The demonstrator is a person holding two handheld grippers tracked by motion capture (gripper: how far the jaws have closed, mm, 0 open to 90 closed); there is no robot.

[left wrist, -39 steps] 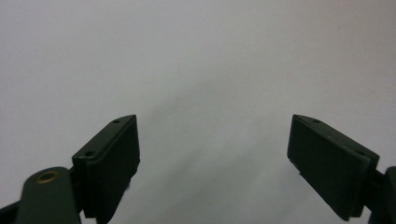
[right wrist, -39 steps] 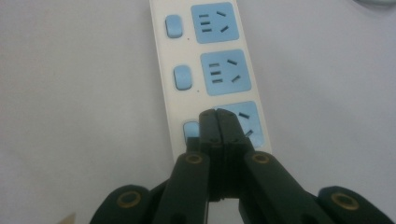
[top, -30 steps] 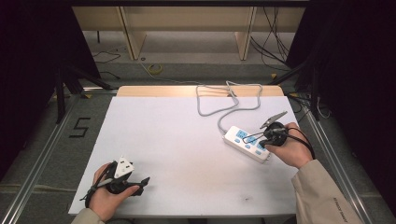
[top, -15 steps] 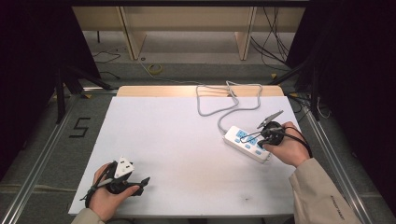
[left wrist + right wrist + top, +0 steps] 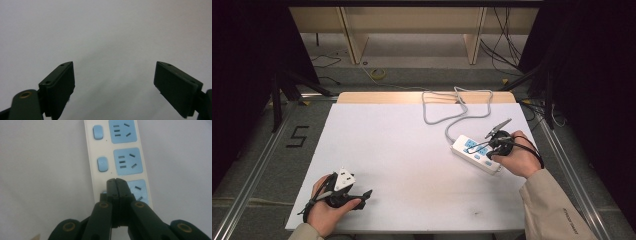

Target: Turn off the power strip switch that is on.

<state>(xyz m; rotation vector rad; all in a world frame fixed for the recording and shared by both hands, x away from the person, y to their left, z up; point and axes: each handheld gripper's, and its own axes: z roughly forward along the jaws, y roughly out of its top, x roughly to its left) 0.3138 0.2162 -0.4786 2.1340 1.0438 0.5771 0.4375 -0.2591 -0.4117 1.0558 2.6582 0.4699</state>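
The right gripper (image 5: 488, 145) was shifted slightly along the power strip (image 5: 475, 153), from hovering over its near end toward its middle, with the closed jaws brought down over a blue switch (image 5: 103, 193). The right hand (image 5: 518, 160) was moved a little leftward with it.

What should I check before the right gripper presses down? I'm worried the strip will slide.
1. Right gripper jaws closed into one tip: ok.
2. Tip over the nearest blue switch of the power strip: ok, though the jaws hide most of that switch.
3. Tip already touching the switch: cannot tell.
4. Strip lying flat on the white table: ok.
5. Strip steadied by anything: not ok; left gripper is open over bare table, far off.
6. Grey cord slack, not tugging: ok, it lies in loose loops.
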